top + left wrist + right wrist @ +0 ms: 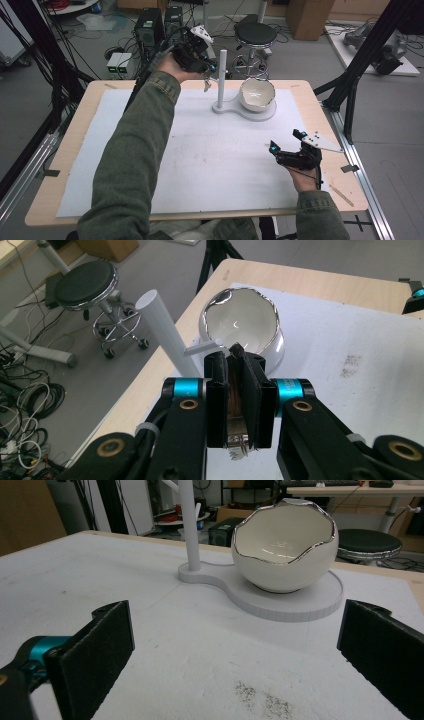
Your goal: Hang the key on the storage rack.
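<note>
A white stand has an upright post (222,75), a short side peg (202,347) and a flat base (252,116). On that base sits a white bowl (257,94) shaped like a broken eggshell with a silver rim (285,540). My left gripper (210,67) is raised at the table's far edge, just left of the post. It is shut on a thin brown item (234,407) with a metal end, and a small pale piece (206,86) hangs below it. Its jaw tips (235,352) almost touch the peg's end. My right gripper (286,141) rests low at the near right, open and holding nothing (237,650), pointing at the bowl.
A pale mat (200,150) covers most of the wooden table (75,130). A black stool (255,34) stands just beyond the far edge, with cables and computer cases (150,25) on the floor. Black frame legs (355,70) rise at the right.
</note>
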The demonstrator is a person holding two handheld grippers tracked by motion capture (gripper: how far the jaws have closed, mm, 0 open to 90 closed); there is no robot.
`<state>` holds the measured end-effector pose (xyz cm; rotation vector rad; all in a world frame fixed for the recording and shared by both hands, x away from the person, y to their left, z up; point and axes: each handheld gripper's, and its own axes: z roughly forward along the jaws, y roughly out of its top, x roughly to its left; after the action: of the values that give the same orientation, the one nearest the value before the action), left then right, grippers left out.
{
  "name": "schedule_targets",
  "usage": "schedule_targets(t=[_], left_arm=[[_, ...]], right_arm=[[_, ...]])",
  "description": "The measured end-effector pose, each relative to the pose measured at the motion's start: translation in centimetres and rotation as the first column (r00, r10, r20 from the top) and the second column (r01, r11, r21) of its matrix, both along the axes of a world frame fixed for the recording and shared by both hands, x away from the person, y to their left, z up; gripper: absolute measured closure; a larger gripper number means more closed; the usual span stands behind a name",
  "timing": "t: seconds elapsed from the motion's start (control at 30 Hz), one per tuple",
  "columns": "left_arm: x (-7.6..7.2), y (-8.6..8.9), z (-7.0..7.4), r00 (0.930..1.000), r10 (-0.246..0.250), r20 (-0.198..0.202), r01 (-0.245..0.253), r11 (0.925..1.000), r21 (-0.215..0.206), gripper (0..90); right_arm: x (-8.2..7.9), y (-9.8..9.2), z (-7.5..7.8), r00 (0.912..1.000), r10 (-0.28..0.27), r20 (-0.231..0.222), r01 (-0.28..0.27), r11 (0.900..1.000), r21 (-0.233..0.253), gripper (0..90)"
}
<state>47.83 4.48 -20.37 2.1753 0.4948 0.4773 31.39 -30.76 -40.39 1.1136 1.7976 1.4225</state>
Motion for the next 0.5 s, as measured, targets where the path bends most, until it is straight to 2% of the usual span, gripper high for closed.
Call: schedule_targets(t=[0.13,0.27,0.43,0.5], left_arm=[[0.3,-1.1,0.0,0.9999,-0.011,0.005,0.011,0.9999,0.006,81.2],[0.7,-1.9,-0.1,0.9996,-0.028,0.003,0.028,0.9994,-0.019,81.2],[1.4,-2.7,-0.7,0.9996,-0.028,-0.001,0.028,0.9993,-0.024,81.2],[1.6,-3.0,-0.8,0.9997,-0.024,0.002,0.024,0.9988,-0.042,81.2]], right_arm=[[0.0,-0.1,0.0,1.0000,-0.005,0.000,0.005,1.000,0.006,0.6],[0.0,-0.2,0.0,1.0000,-0.004,-0.001,0.004,1.000,0.005,0.7],[-0.1,-0.3,0.1,1.0000,-0.008,0.004,0.008,1.000,0.010,0.6],[-0.2,-0.4,0.1,0.9999,-0.010,-0.003,0.010,1.000,0.016,0.6]])
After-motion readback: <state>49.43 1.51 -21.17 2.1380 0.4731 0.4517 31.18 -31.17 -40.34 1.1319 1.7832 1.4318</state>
